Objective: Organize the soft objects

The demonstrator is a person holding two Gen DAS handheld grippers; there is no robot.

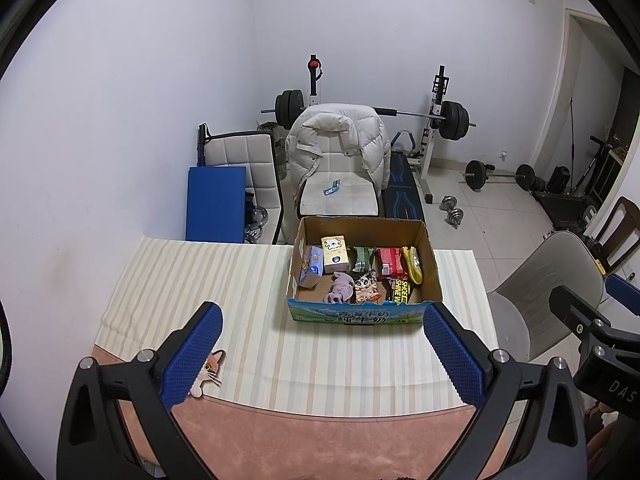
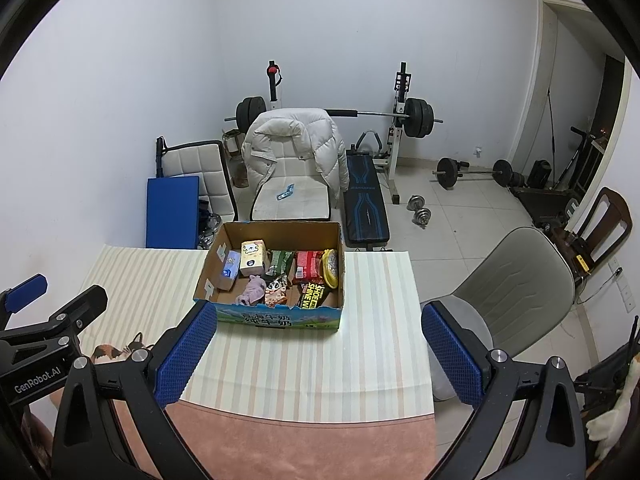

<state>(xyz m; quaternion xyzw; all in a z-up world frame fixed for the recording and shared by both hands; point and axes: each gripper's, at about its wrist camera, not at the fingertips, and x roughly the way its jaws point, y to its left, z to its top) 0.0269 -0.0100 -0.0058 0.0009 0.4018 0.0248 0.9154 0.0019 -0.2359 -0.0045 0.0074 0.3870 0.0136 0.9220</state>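
1. The cardboard box (image 1: 362, 270) is sitting on the striped cloth (image 1: 240, 300) toward the far edge of the table, and the soft things are lying inside it – a limp purple plush toy (image 1: 340, 286) near the front wall, with a patterned snack pouch (image 1: 366, 289) touching it on one side and a yellow tissue box (image 1: 334, 253) just behind.

2. What is looking risky, as I judge it: the plush is lying packed among stiffer goods – a red packet (image 1: 389, 260), a black shoe-shine pack (image 1: 401, 291), a blue-and-white carton (image 1: 311, 271) – so a reach into the box may be pinching a neighbour along with it, or dragging the pouch out too.

3. The plush is floppy, so a shallow grip is likely to be catching only a fold, which may be slipping free on the lift.

4. The box is light card; fingers pushing against its front wall may be shoving it toward the far table edge.

5. The left gripper (image 1: 322, 354) is hanging spread wide above the near part of the cloth, holding nothing and touching nothing; a cat-shaped cutout (image 1: 208, 372) is lying just beside its left finger.

6. The right gripper (image 2: 318, 354) is likewise gaping wide and empty, its left pad (image 2: 188, 354) appearing close before the box's near corner – contact I cannot tell
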